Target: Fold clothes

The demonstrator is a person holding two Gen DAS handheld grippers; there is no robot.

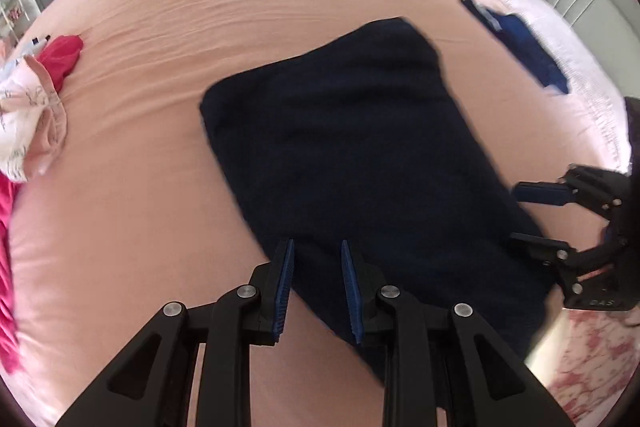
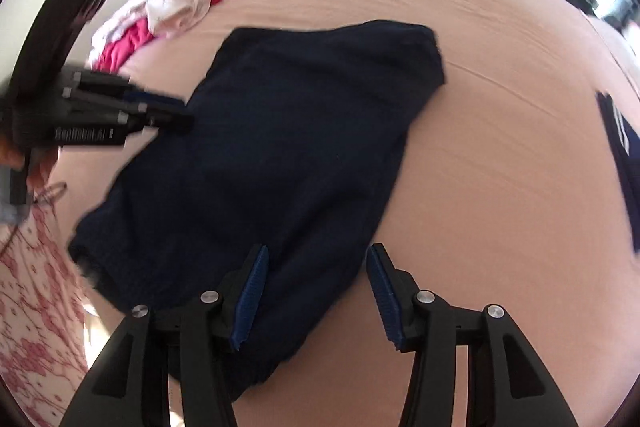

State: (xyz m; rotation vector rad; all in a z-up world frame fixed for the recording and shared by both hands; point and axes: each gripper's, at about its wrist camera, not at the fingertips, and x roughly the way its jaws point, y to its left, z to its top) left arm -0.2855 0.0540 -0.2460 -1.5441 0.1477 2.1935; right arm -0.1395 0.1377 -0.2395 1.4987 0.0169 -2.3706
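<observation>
We are hovering both released grippers, left [image 1: 317, 247] and right [image 2: 318, 253], over the dark garment [image 1: 360, 155] near the bed's [image 1: 180, 27] front edge; next, we judge, regripping its hem.

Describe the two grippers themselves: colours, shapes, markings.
Both are black linkage frames with silver pivot pins. The left gripper and the right gripper carry blue ribbed pads on their fingers. White lettering marks the left gripper's body in the right wrist view.
</observation>
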